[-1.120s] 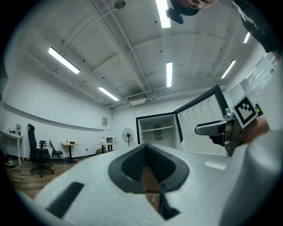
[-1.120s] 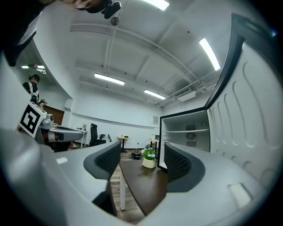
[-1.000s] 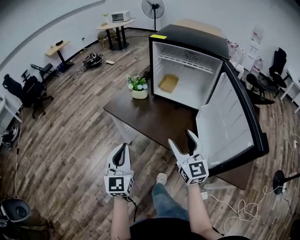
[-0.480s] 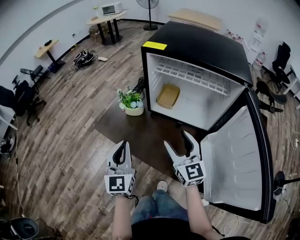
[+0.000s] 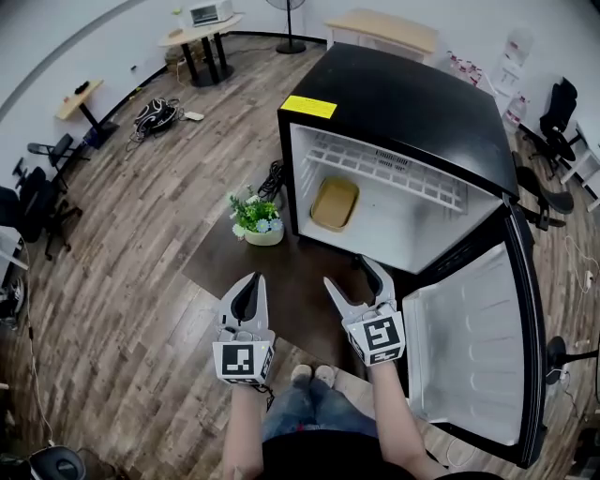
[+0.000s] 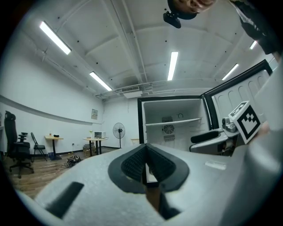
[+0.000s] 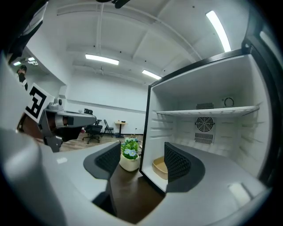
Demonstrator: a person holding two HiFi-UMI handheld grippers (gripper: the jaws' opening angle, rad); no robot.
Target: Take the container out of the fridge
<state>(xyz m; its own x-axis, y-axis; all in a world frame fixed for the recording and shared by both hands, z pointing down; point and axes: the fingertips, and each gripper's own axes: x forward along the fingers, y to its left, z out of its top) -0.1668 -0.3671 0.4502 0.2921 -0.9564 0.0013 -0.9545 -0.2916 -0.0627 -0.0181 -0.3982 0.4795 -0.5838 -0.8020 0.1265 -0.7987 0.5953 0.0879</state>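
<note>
Your head view looks steeply down from above onto the open fridge (image 5: 403, 94) and the bench (image 5: 291, 262). Both gripper views ride low and close, facing forward into the fridge's interior, which all three views share.

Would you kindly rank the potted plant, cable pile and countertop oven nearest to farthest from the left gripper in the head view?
1. Potted plant, on the table ahead of the left gripper.
2. Cable pile, floor, farther left.
3. Countertop oven, far round table.

Left gripper (image 5: 248, 281) closed, right gripper (image 5: 350, 274) spread.
</note>
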